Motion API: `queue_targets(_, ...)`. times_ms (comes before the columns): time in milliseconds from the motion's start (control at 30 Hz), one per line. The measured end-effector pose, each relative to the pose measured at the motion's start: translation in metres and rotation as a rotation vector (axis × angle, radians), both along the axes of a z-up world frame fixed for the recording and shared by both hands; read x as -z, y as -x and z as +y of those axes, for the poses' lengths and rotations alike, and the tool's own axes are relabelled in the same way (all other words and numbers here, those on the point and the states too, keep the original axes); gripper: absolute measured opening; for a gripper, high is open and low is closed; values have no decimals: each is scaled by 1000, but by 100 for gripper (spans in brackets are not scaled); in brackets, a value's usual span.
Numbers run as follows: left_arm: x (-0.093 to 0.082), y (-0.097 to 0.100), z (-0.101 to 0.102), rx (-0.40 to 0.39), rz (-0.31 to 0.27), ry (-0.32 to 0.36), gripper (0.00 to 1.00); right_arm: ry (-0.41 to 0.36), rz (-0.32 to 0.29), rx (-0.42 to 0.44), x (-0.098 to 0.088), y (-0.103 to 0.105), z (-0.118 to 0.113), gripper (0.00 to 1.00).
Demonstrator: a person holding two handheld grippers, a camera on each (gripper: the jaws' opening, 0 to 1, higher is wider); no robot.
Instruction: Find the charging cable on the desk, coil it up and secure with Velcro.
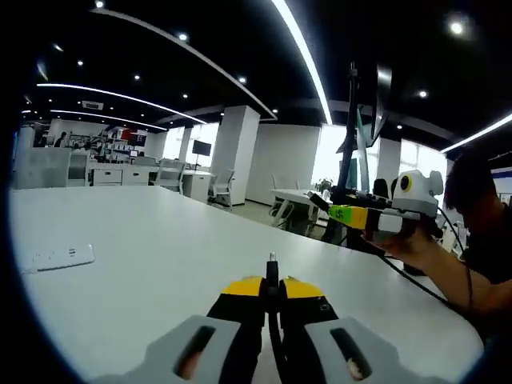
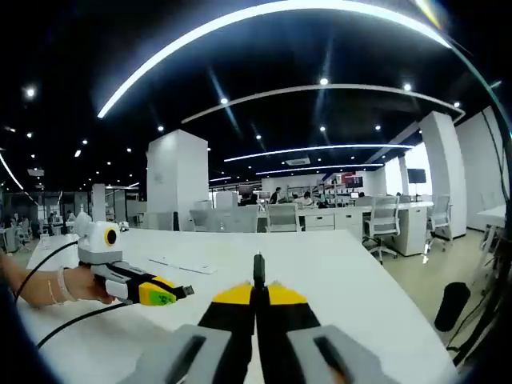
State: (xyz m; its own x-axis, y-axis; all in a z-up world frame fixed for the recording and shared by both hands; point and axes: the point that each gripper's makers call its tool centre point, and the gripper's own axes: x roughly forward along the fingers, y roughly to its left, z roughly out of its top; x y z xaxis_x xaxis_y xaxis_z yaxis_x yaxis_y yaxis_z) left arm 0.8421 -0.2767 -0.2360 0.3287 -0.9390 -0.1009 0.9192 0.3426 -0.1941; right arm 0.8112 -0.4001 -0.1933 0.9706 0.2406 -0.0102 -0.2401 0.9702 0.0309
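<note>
Pinching the black cable's ends, the left claw (image 1: 272, 282) and right claw (image 2: 258, 282) hover above a white surface (image 1: 160, 240); a power strip (image 1: 58, 258) lies far left.

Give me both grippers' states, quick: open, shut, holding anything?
Left gripper: shut, jaws pinching the thin black charging cable at its plug end.
Right gripper: shut on the same cable's other plug end.

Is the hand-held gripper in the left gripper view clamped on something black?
Yes, the left hand-held gripper has its yellow-tipped jaws closed on a thin black charging cable above the white desk.
</note>
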Motion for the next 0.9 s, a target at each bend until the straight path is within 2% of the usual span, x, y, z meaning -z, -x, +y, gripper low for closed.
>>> queue_targets(100,-18,1,16,-20,-57,11,8,-3,-14,-8,-5,1,12,5)
queue_targets(233,-34,6,36,-3,-59,29,8,-18,11,-22,-4,0,27,5)
queue_targets(267,-36,6,43,-5,-77,27,8,-22,14,-30,-3,0,33,5)
queue_targets(333,-38,4,55,-16,-91,20,8,-25,16,-33,-2,-1,39,5)
queue_targets(500,-32,-20,107,-91,-96,4,8,-28,32,-48,-5,-1,70,5)
queue_targets(533,-32,-22,111,-97,-94,6,8,-27,35,-49,-5,-1,73,5)
queue_targets(567,-31,-27,127,-110,-88,10,8,-25,72,-52,-5,1,86,5)
queue_targets(667,-33,-33,151,-123,-85,25,8,46,65,-62,-12,5,112,5)
queue_targets(733,-36,-37,167,-144,-100,27,8,61,57,-86,-18,6,132,5)
queue_targets(833,-46,-42,191,-175,-127,37,8,58,34,-123,-27,3,160,5)
queue_targets(900,-52,-46,207,-200,-138,47,8,12,23,-157,-32,0,178,5)
